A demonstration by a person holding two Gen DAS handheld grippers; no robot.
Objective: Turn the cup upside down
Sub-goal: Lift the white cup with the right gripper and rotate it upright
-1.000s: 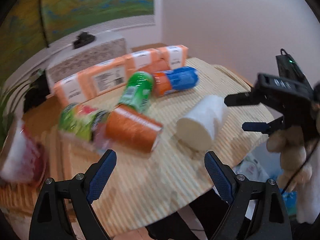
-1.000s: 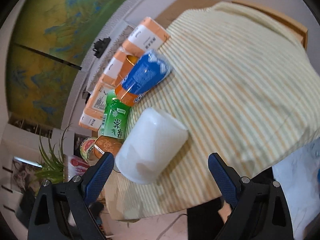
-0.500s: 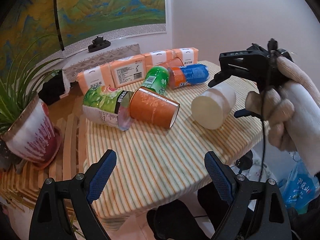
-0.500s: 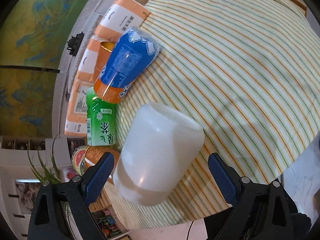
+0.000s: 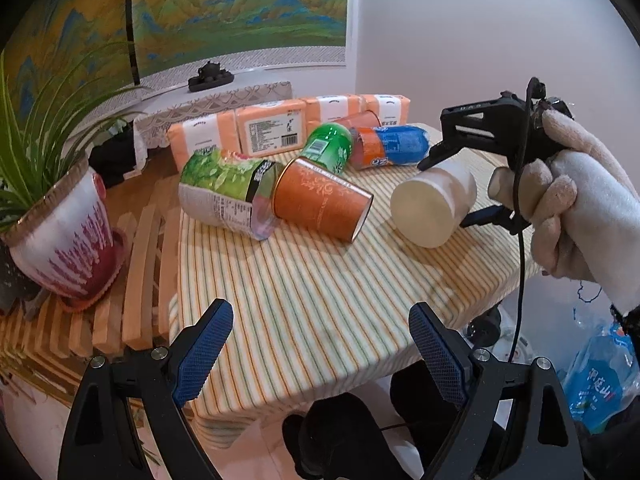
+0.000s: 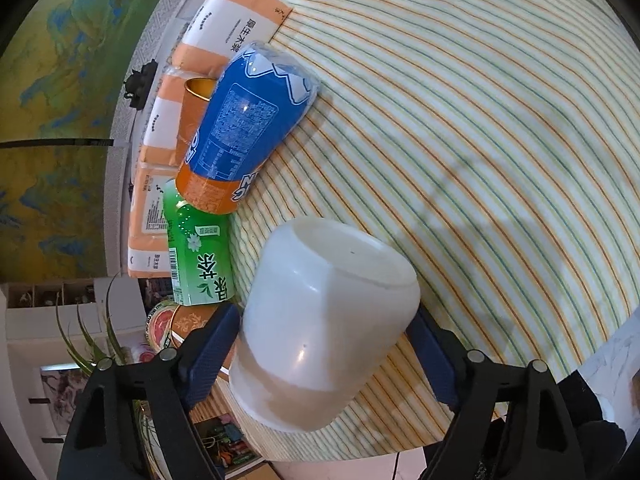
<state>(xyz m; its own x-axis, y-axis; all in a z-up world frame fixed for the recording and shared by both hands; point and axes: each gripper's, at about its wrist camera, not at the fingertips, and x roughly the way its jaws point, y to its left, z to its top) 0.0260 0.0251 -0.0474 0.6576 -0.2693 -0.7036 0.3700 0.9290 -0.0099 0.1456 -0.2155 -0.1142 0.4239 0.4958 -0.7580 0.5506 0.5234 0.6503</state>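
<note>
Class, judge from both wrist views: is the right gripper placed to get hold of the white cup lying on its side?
Probably yes. The right gripper already has its open fingers either side of the white cup, with nothing between them; the orange cup lies apart.

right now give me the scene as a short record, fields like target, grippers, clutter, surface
target: white cup, lying on its side on the cloth
right gripper: fingers on either side of the cup, at or near its walls; grip not confirmed
left gripper: open, empty, hanging back at the near table edge
clutter: orange cup, green can, blue bottle, all lying down
behind: orange packs in a row
surface: striped cloth
task state: cup not yet flipped
</note>
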